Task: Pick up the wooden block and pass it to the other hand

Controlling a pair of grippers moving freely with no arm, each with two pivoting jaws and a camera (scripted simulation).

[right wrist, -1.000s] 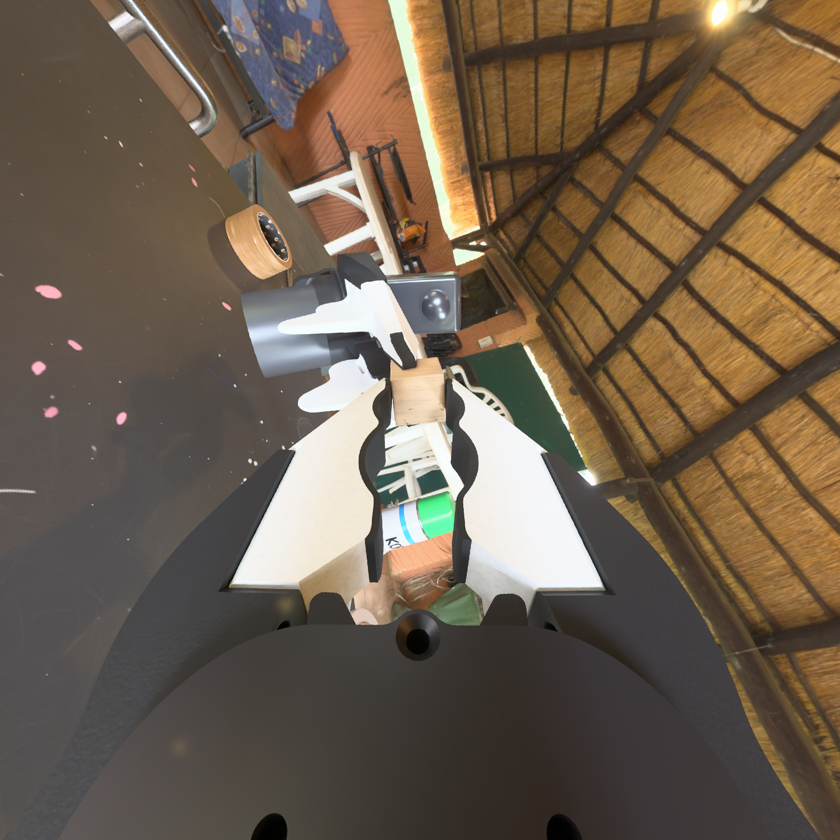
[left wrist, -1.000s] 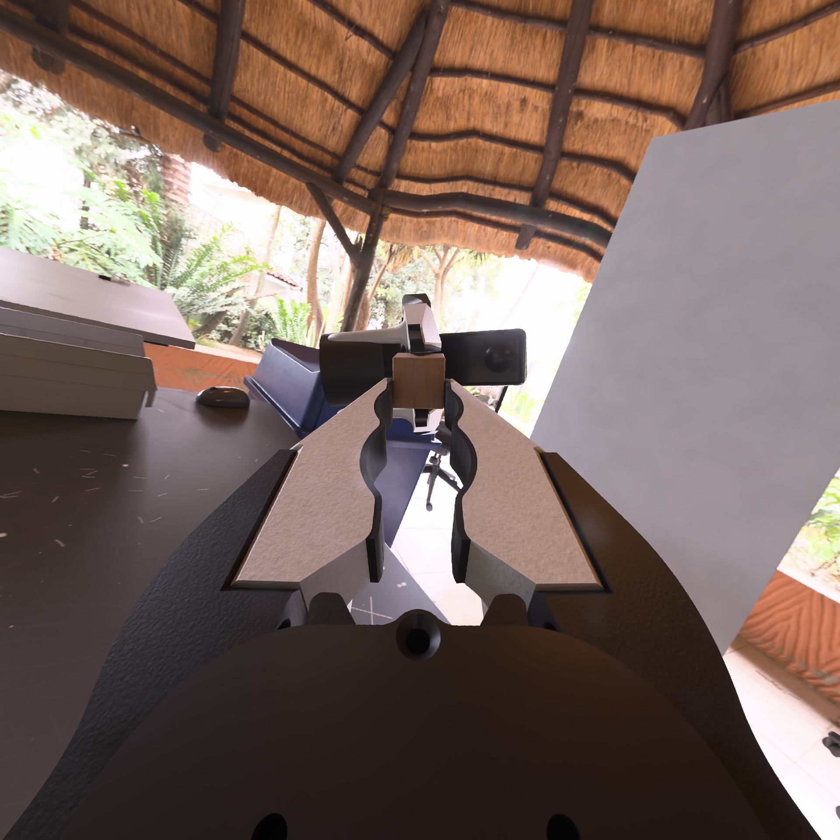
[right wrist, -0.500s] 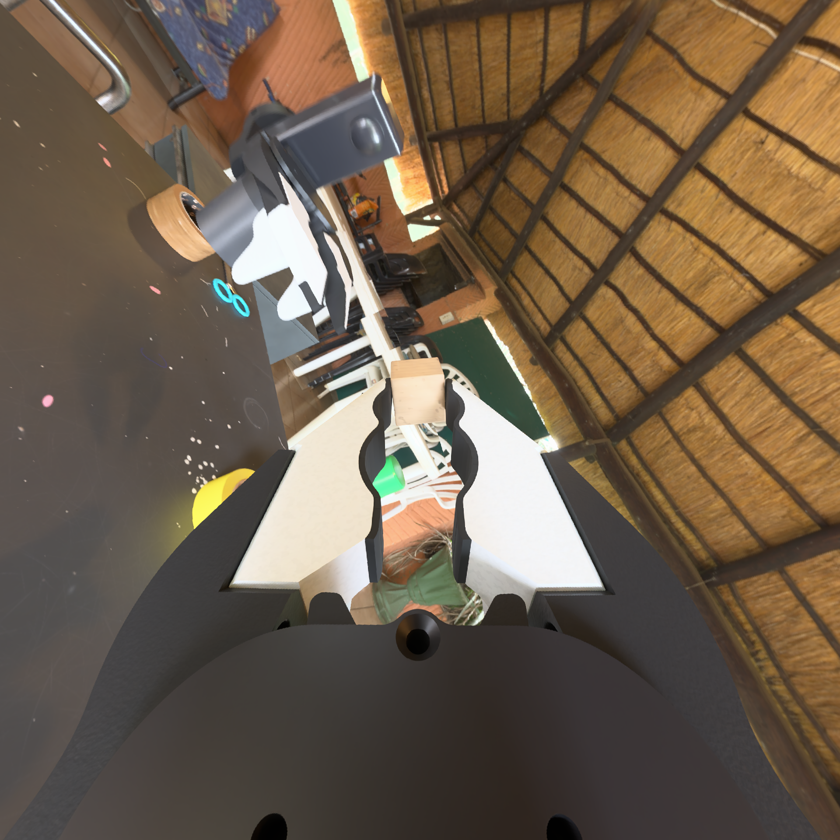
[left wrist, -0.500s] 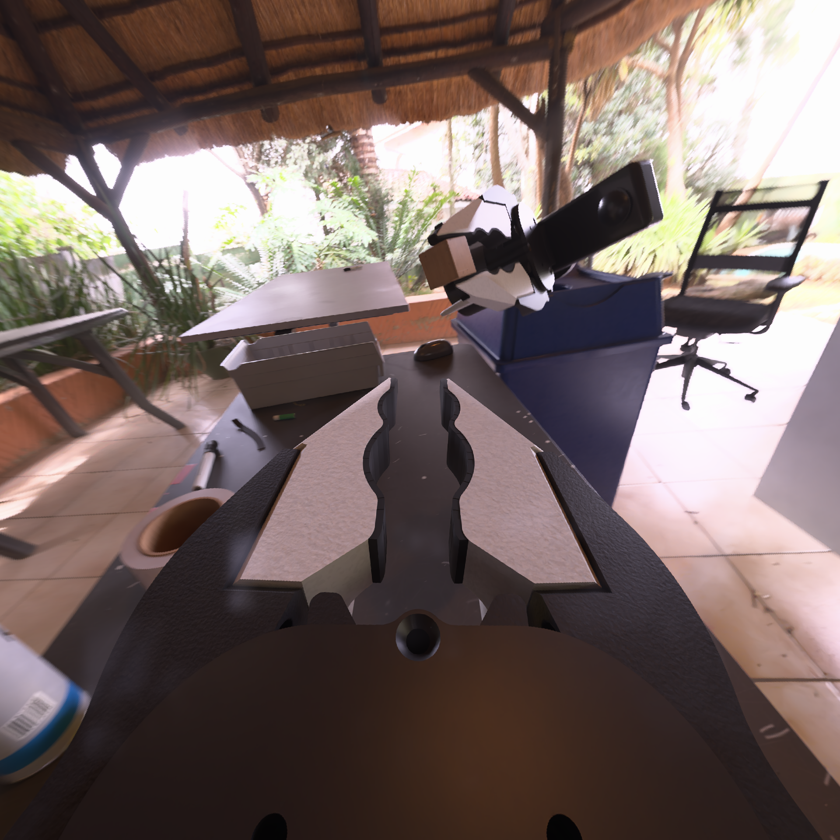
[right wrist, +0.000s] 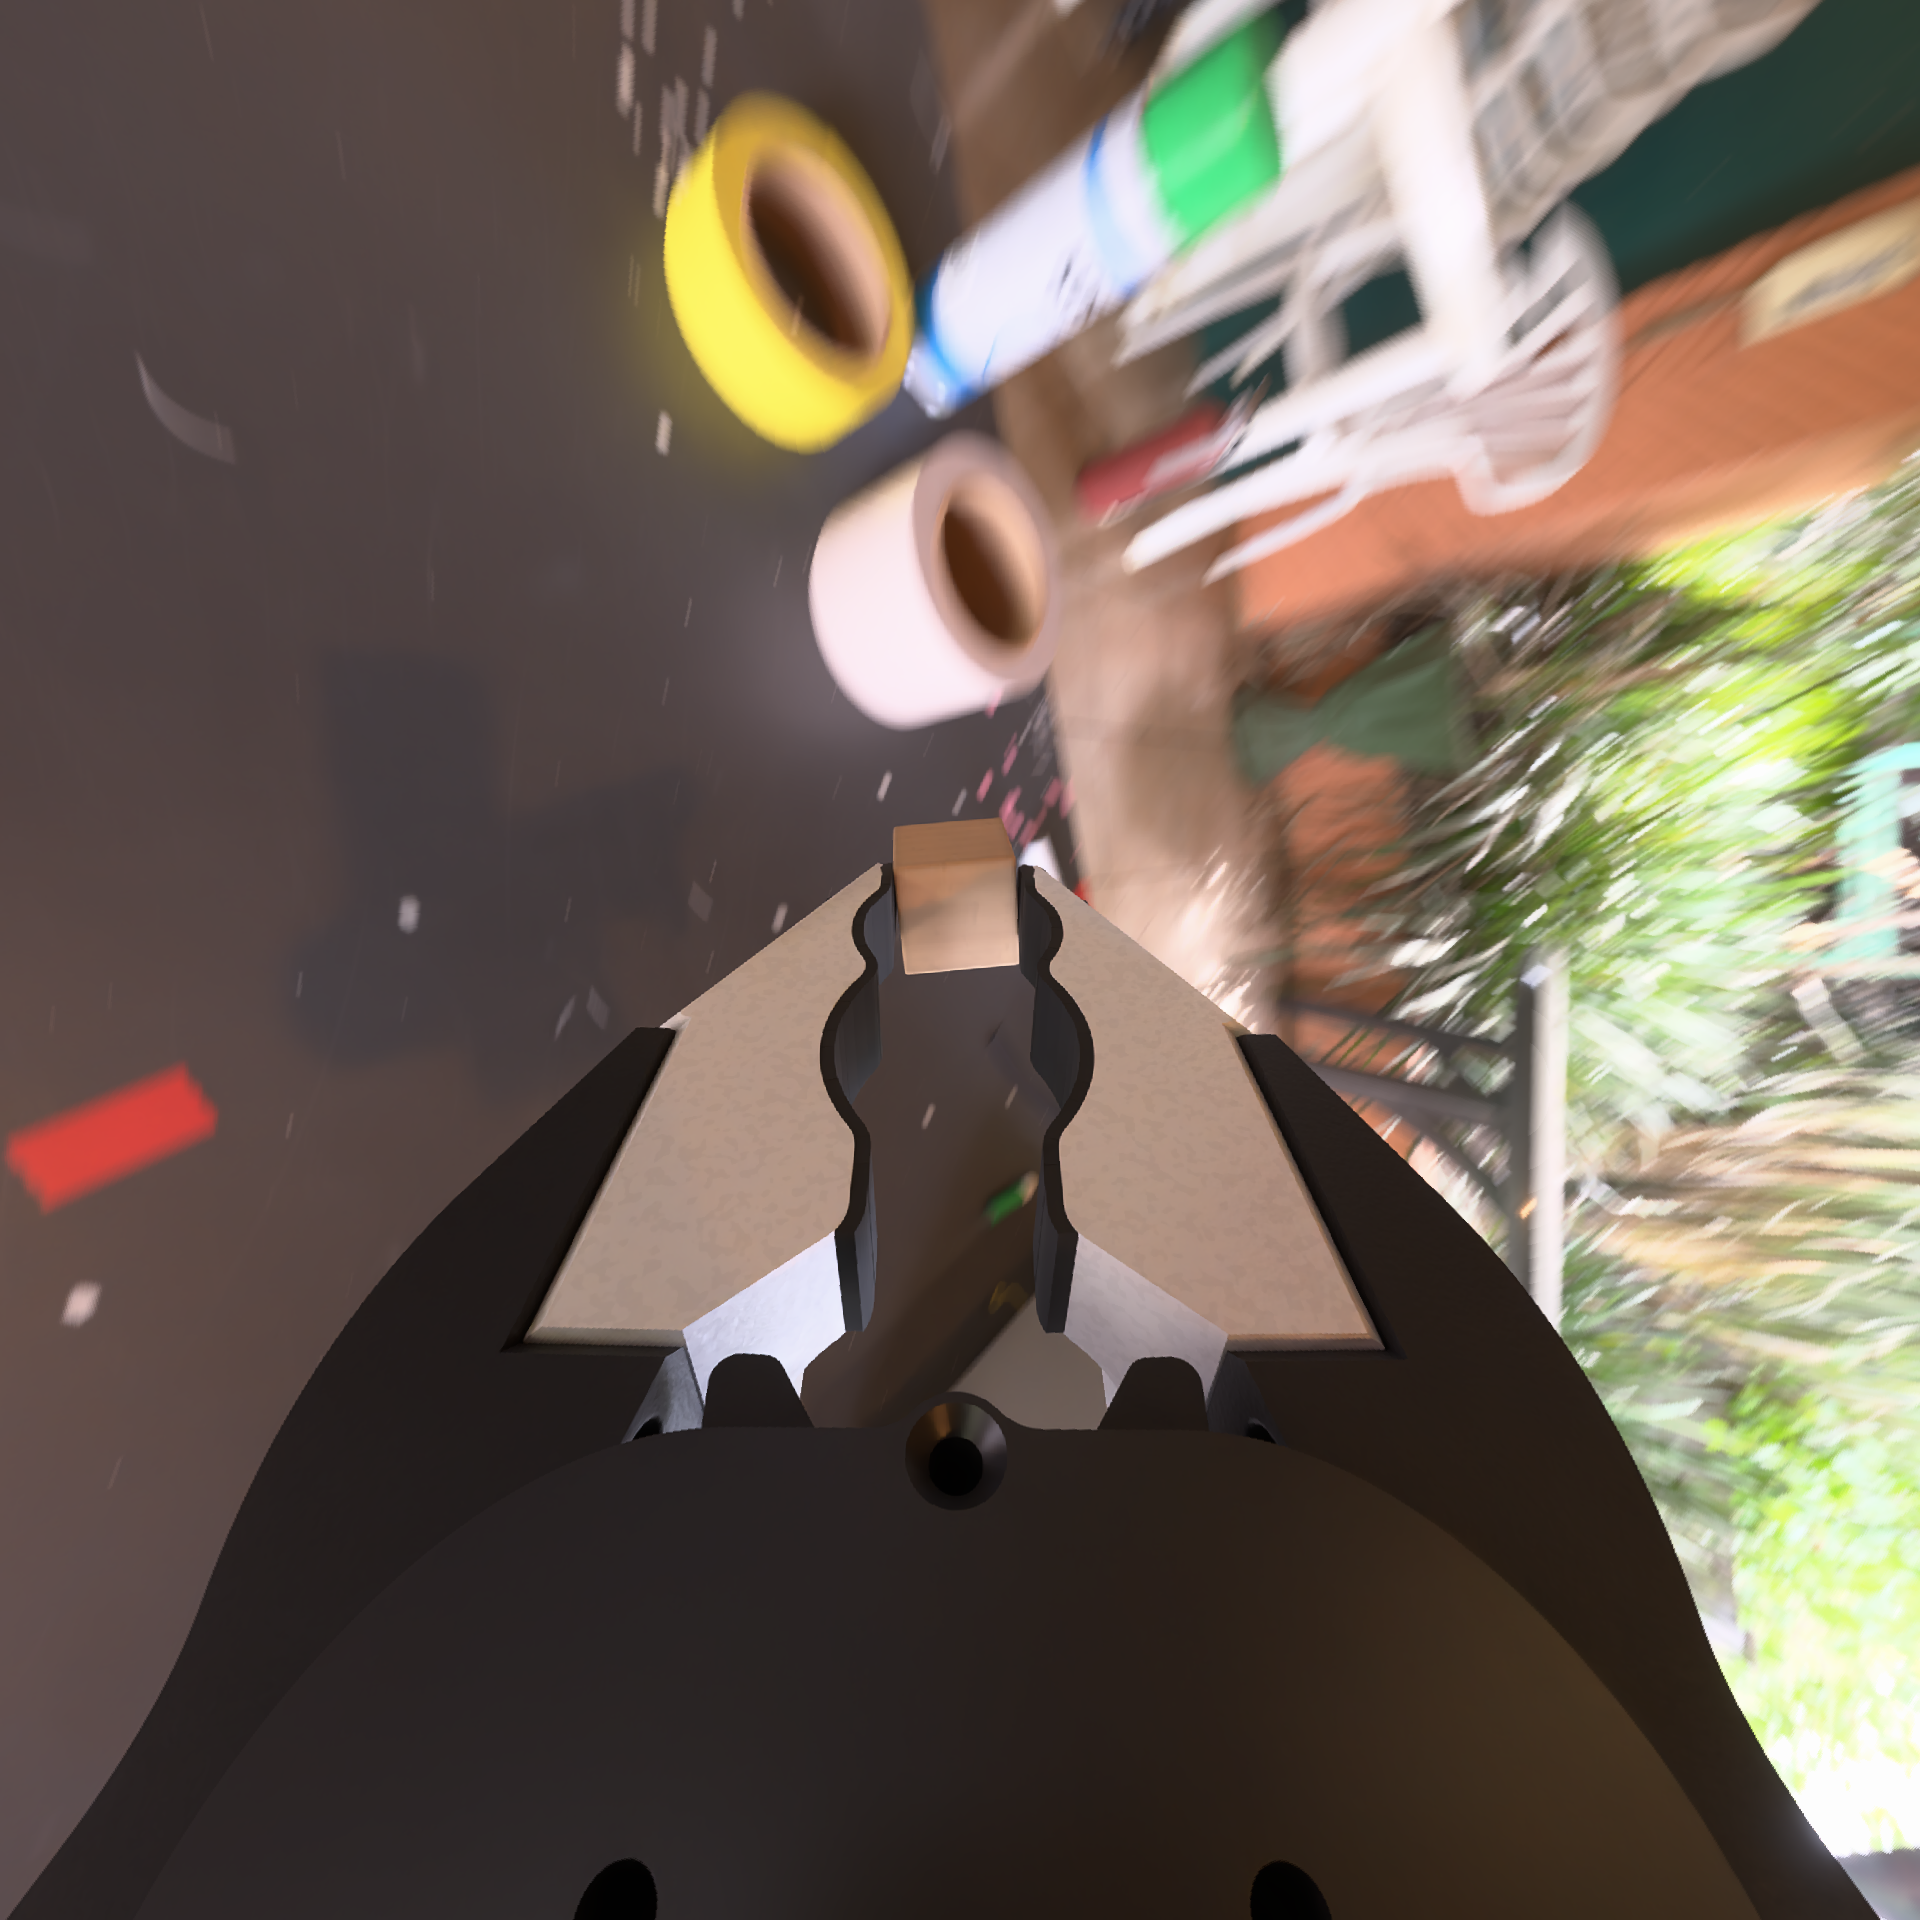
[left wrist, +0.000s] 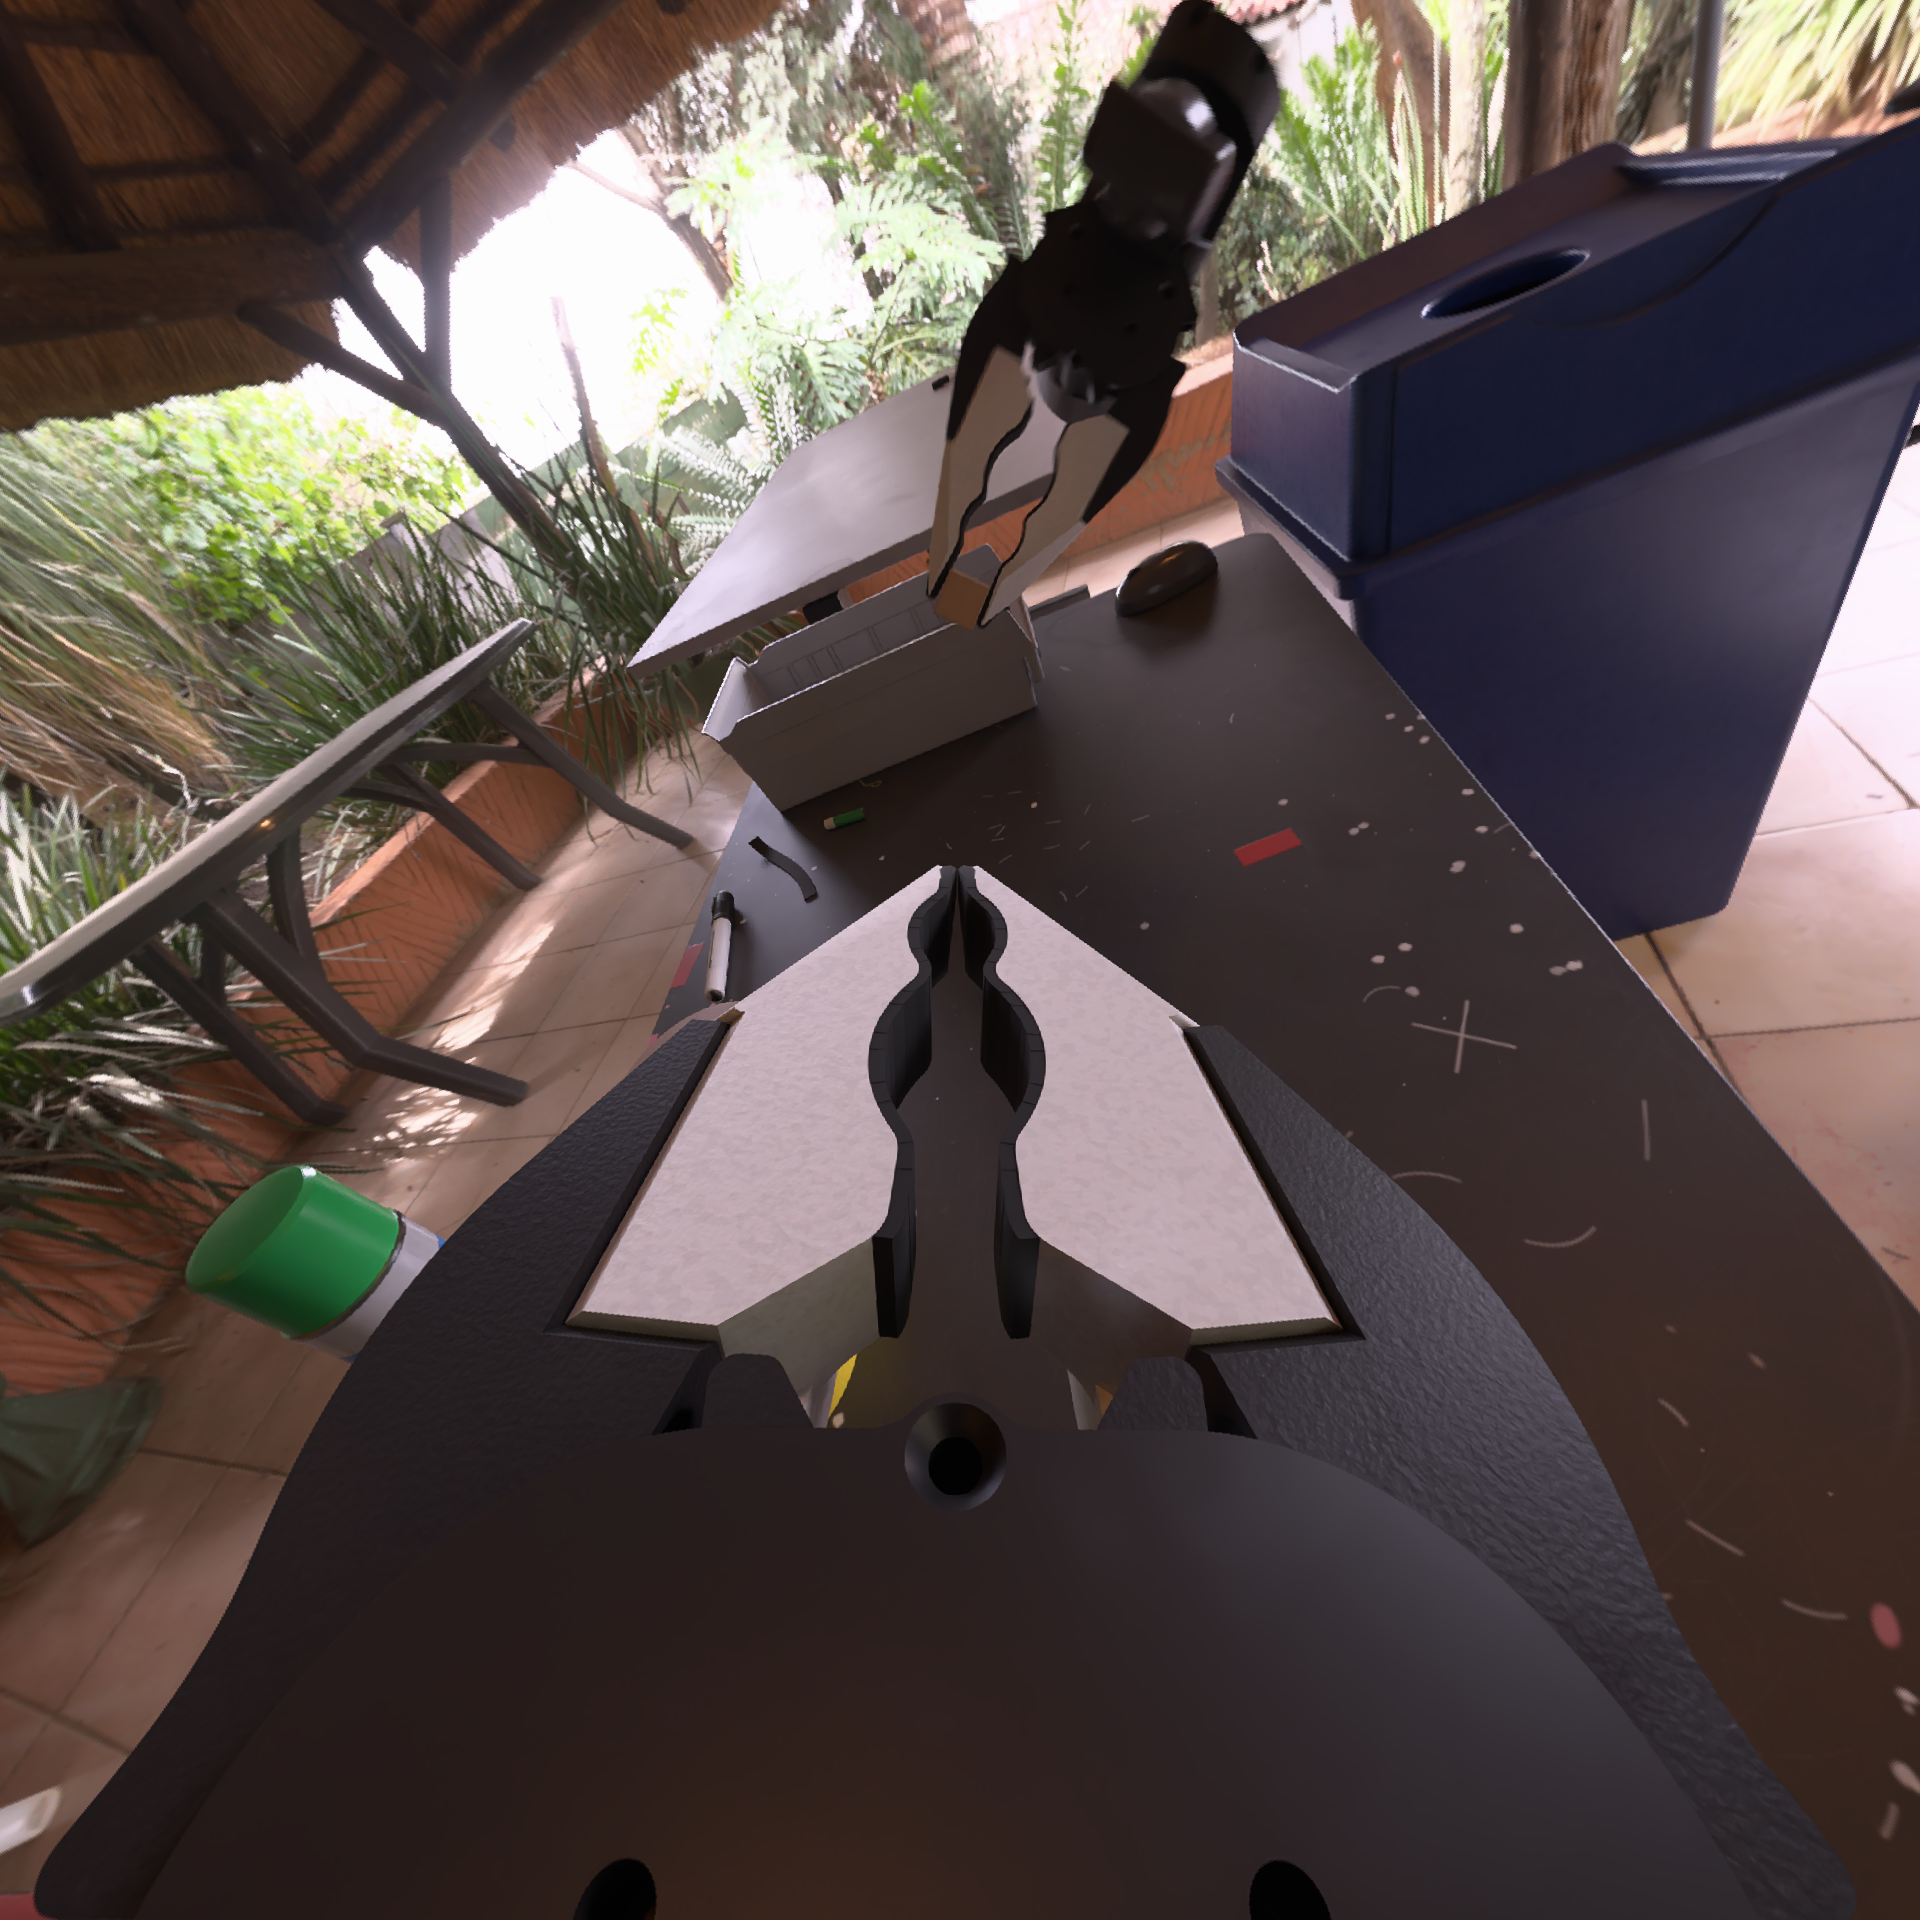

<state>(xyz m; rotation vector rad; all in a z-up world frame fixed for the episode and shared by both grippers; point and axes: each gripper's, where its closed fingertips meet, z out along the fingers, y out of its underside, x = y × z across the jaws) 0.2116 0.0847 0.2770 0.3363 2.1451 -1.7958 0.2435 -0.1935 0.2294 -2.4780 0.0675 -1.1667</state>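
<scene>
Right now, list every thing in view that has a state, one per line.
left gripper: shut, fingers together, holding nothing.
right gripper: shut on the wooden block.
wooden block: gripped at the fingertips, off the table.
yellow tape roll: on its side on the dark table.
white tape roll: on its side beside the yellow one.
green-capped bottle: lying down, capped.
white tray: open, on the table.
blue bin: lid on.

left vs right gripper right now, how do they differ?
The left gripper is shut and empty; the right gripper is shut on the wooden block. The left sits low over the dark table; the right hangs higher, tips pointing down. Both have the same black body and pale fingers.
</scene>
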